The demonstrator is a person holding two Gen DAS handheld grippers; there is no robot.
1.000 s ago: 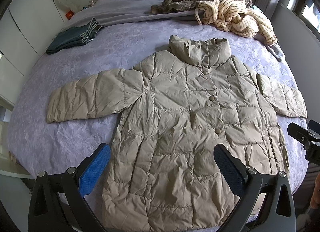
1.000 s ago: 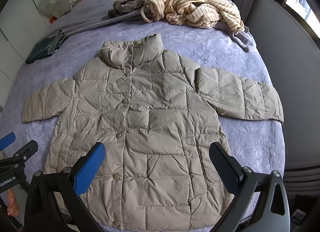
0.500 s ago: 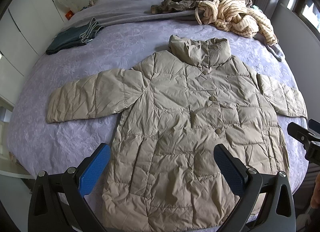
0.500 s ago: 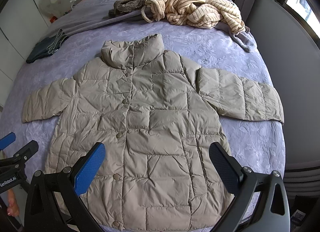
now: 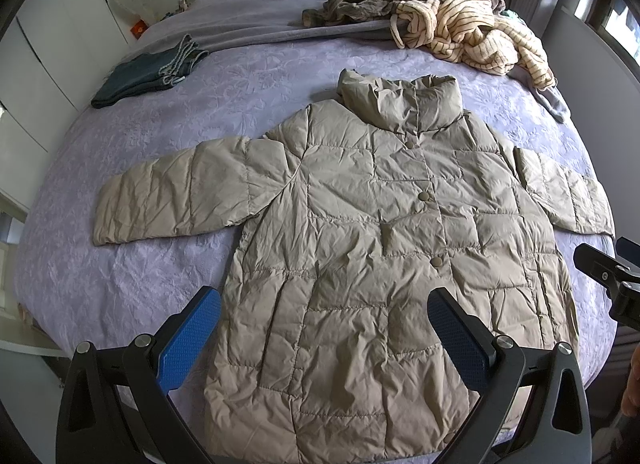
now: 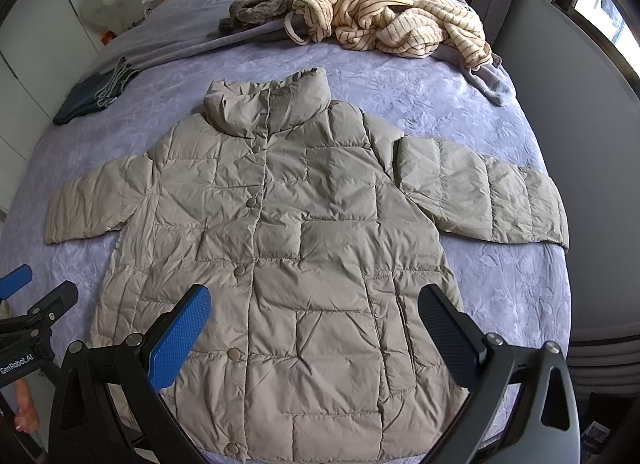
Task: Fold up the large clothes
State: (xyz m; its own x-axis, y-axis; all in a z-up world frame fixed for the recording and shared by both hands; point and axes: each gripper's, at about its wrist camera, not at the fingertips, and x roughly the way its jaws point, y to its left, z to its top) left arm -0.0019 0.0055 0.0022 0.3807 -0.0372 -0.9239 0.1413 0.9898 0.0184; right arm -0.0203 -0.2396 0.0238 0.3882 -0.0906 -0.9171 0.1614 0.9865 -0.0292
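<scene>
Jacket first: a khaki quilted puffer jacket with snap buttons (image 5: 384,248) lies face up and spread flat on the lavender embossed bedspread (image 5: 132,280), hem at the bed's near edge, collar pointing toward the headboard, both sleeves stretched sideways toward the bed's left and right edges. Its long axis runs straight away from both tools, from near edge to far.

The left gripper (image 5: 324,328) hangs above the hem with its blue-padded jaws spread wide and nothing between them; it sits over the jacket's left half, with the left sleeve (image 5: 172,191) ahead and off to its left. The right gripper (image 6: 316,324) is likewise spread wide and empty, over the hem's right half, and the right sleeve (image 6: 484,195) lies ahead and to its right. Neither tool touches the fabric, as far as these views show.

No fold has been made, so the task looks to be at its very start. The likely opening move is to bring a sleeve across the chest, and each sleeve is nearer its own-side tool; the cuffs sit well out from the hem, so either hand must travel forward and outward before pinching.

At the bed's far side a cream striped fleece garment (image 6: 400,19) lies heaped over a brown one, and a folded dark blue garment (image 5: 148,75) rests near the far left corner, both well apart from the jacket.
</scene>
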